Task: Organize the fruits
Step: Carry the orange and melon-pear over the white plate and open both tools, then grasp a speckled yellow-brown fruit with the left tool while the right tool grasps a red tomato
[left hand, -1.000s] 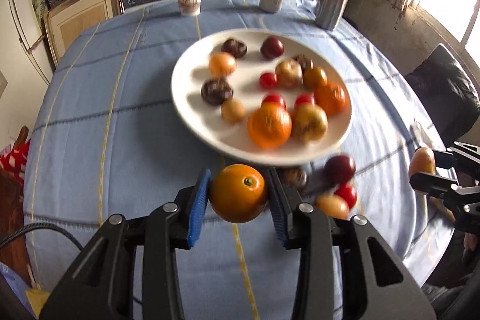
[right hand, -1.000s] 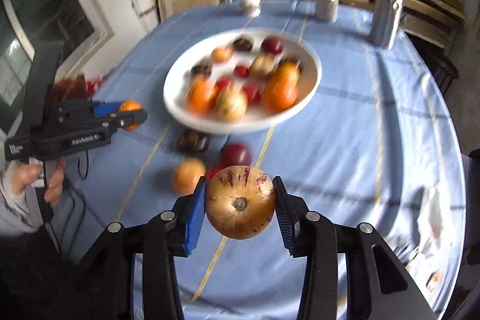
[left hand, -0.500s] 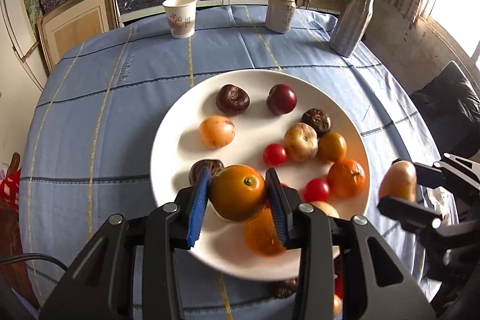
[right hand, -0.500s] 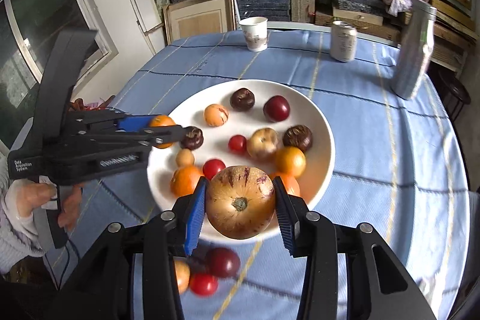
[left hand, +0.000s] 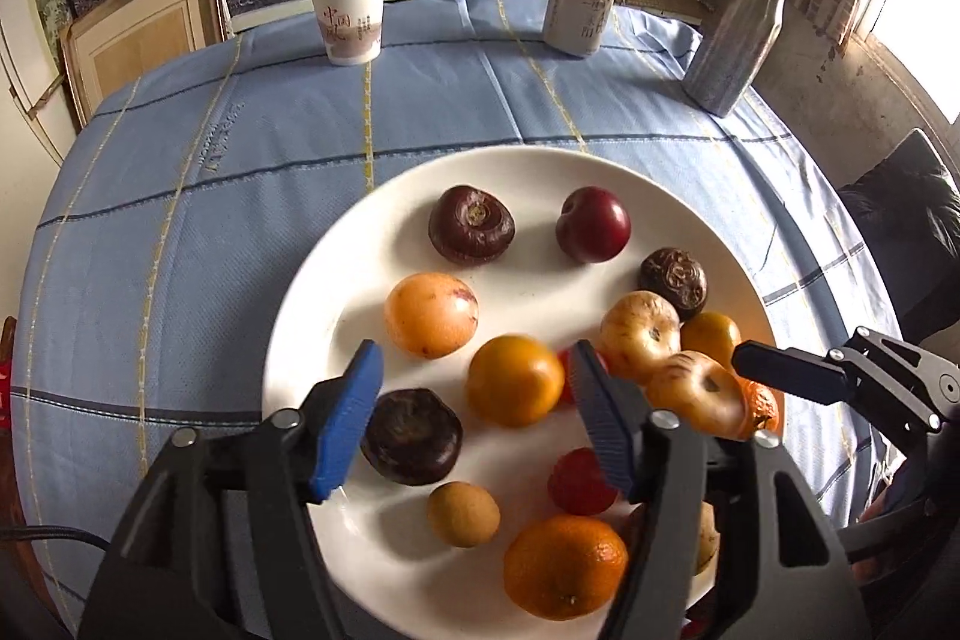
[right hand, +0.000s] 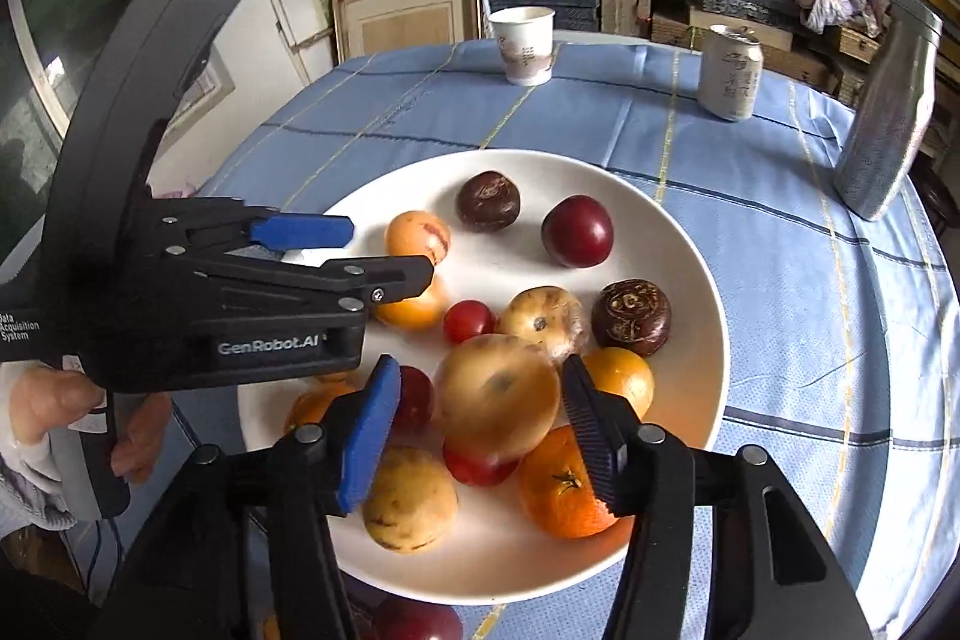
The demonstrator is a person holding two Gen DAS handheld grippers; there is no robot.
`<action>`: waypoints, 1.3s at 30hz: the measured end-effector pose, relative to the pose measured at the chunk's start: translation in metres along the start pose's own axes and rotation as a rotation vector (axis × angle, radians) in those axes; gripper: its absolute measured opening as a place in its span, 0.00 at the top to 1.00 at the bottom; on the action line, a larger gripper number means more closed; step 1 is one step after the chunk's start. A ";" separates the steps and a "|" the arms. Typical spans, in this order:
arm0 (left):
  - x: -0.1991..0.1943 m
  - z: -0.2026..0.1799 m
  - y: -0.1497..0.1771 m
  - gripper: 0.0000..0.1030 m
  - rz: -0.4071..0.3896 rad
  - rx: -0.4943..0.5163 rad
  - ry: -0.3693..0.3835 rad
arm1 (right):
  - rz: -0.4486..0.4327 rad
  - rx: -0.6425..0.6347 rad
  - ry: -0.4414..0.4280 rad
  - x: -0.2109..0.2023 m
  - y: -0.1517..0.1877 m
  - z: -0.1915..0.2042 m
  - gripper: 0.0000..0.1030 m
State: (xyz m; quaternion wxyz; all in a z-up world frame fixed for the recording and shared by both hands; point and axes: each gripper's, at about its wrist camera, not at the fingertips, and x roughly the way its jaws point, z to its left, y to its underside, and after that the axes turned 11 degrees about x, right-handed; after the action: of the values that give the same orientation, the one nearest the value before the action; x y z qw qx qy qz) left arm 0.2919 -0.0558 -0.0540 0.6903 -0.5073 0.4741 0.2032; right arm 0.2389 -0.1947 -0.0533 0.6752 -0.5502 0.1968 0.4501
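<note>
A white plate (left hand: pixel 528 172) (right hand: pixel 690 244) holds several fruits. My left gripper (left hand: pixel 474 418) is open over the plate; the orange fruit (left hand: pixel 515 379) lies on the plate between its spread blue pads (left hand: pixel 351 412), apart from both. My right gripper (right hand: pixel 474 424) is open too; the blurred yellow-brown fruit (right hand: pixel 497 400) sits between its pads above the pile, apart from both. The left gripper shows in the right wrist view (right hand: pixel 372 256); the right gripper's finger shows in the left wrist view (left hand: pixel 798 376), with the yellow-brown fruit (left hand: pixel 699 394) beside it.
A paper cup (left hand: pixel 348 16), a drink can (left hand: pixel 579 10) and a grey bottle (left hand: pixel 738 34) stand at the table's far side on the blue cloth (left hand: pixel 180 220). A dark red fruit (right hand: pixel 414 619) lies off the plate near the front edge. A chair (left hand: pixel 900 220) stands right.
Both grippers moved forward over the plate and opened. The orange fruit left the left pads and lies on the plate; the yellow-brown fruit left the right pads.
</note>
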 end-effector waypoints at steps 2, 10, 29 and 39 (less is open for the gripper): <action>-0.005 0.000 0.001 0.38 -0.006 0.001 0.001 | -0.001 0.014 0.001 -0.005 0.002 -0.002 0.45; -0.039 -0.003 0.028 0.37 -0.023 -0.009 -0.008 | -0.024 0.101 -0.001 -0.046 0.025 -0.011 0.40; -0.075 -0.058 0.137 0.25 0.051 0.058 0.064 | 0.016 0.187 0.072 -0.106 0.123 -0.017 0.36; -0.069 -0.086 0.143 0.21 0.077 0.131 0.093 | -0.006 0.225 0.107 -0.126 0.144 -0.022 0.35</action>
State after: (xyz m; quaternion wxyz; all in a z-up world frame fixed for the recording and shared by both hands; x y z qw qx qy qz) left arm 0.1121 -0.0617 -0.0700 0.6910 -0.4513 0.5370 0.1745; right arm 0.0603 -0.2655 -0.0457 0.7226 -0.4948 0.2799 0.3932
